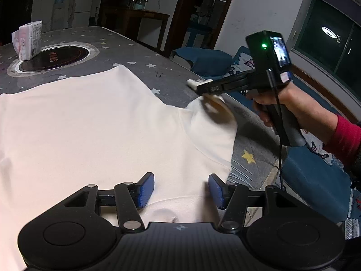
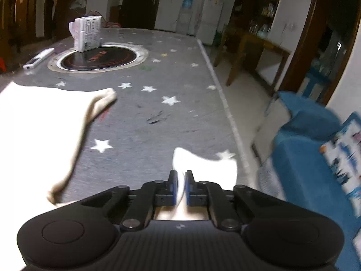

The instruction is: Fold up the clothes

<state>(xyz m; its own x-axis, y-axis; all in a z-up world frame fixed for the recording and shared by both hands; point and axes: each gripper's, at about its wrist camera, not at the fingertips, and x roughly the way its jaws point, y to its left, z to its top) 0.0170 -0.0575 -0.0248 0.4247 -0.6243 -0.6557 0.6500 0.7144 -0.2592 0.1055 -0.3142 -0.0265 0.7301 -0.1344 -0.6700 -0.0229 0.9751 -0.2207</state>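
A white t-shirt (image 1: pixel 94 122) lies spread flat on the grey star-patterned table (image 1: pixel 140 52). My left gripper (image 1: pixel 181 188) is open, its blue pads just above the shirt near the collar. My right gripper (image 1: pixel 203 85) shows in the left wrist view at the shirt's right sleeve (image 1: pixel 212 122). In the right wrist view the right gripper (image 2: pixel 181 187) is shut on the white sleeve (image 2: pixel 203 164), which is pinched between the blue pads. The shirt body (image 2: pixel 38 122) lies to the left there.
A round black hotplate (image 1: pixel 54 57) is set into the table, with a white paper package (image 1: pixel 28 40) on it. A white remote (image 2: pixel 38 58) lies beside it. Blue cushioned seats (image 2: pixel 311 149) stand past the table's right edge (image 2: pixel 227 110).
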